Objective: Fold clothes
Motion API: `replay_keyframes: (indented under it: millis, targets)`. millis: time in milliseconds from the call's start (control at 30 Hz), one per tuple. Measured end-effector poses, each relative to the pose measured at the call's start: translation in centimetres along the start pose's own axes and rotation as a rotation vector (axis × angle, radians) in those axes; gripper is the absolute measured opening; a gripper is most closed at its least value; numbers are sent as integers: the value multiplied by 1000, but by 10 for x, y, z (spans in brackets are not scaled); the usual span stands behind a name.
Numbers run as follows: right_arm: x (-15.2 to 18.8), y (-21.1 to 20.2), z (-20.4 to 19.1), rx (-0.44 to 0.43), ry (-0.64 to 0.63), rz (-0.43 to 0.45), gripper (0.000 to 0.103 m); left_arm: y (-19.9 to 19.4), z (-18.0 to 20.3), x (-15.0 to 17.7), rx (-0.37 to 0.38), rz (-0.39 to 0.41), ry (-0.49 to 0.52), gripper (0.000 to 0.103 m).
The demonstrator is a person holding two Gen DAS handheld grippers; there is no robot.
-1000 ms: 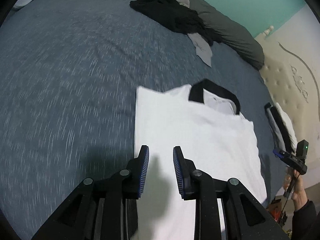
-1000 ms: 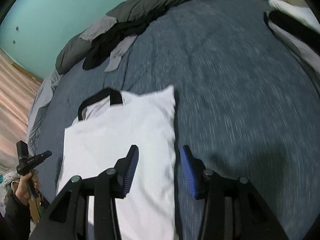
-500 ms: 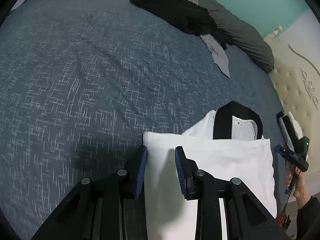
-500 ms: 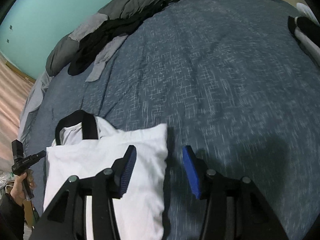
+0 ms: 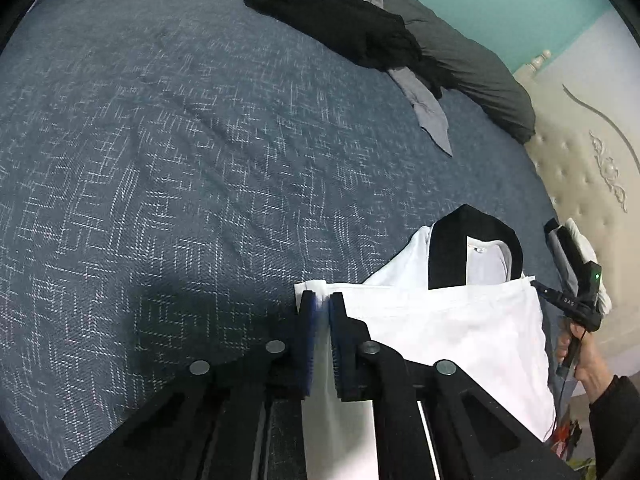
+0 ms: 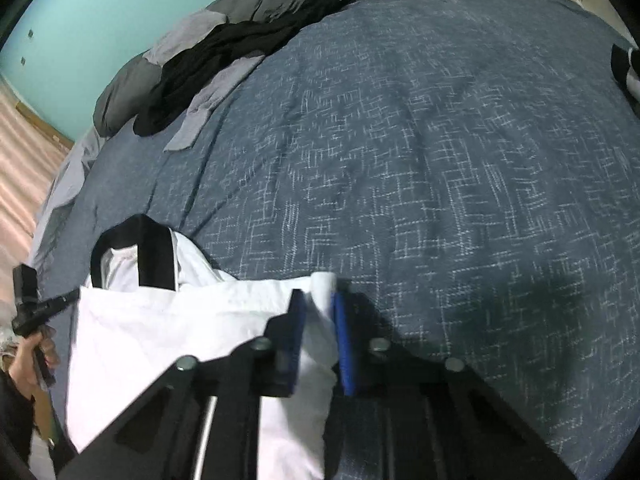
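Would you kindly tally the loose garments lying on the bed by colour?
White with black collar: 1, the white shirt, pinched at two corners by the left gripper and right gripper.
Black: 1, the black garment.
Light grey: 1, the grey garment.
Black and white: 1, the folded item.
Total: 4

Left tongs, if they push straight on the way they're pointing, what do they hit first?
The left tongs, just closed on the white shirt at its corner, point steeply down at the blue bedspread. Going on, they would probably press shirt into bedspread almost at once.
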State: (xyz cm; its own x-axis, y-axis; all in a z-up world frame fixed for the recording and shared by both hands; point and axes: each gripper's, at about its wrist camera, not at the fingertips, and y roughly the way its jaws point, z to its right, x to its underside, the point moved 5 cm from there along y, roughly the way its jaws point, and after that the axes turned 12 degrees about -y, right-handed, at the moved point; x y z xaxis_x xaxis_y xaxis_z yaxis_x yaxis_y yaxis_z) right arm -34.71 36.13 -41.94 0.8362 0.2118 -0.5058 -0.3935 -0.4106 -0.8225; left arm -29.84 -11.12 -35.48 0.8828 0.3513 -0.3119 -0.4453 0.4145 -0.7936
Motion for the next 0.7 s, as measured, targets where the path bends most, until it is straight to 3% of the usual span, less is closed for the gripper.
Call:
replay_keyframes:
  millis: [67,467,700]
  targets:
    - [0,-2,-2,10,-20,6,4,-7,2,0,3,13,12,4]
    - [-19,-70,-17,19,-95,203,4,-74,16,-4,63,138,32,4]
    - [-38,-87,-13,44,-77,248,3,-77,26,-27,73,147,19,4]
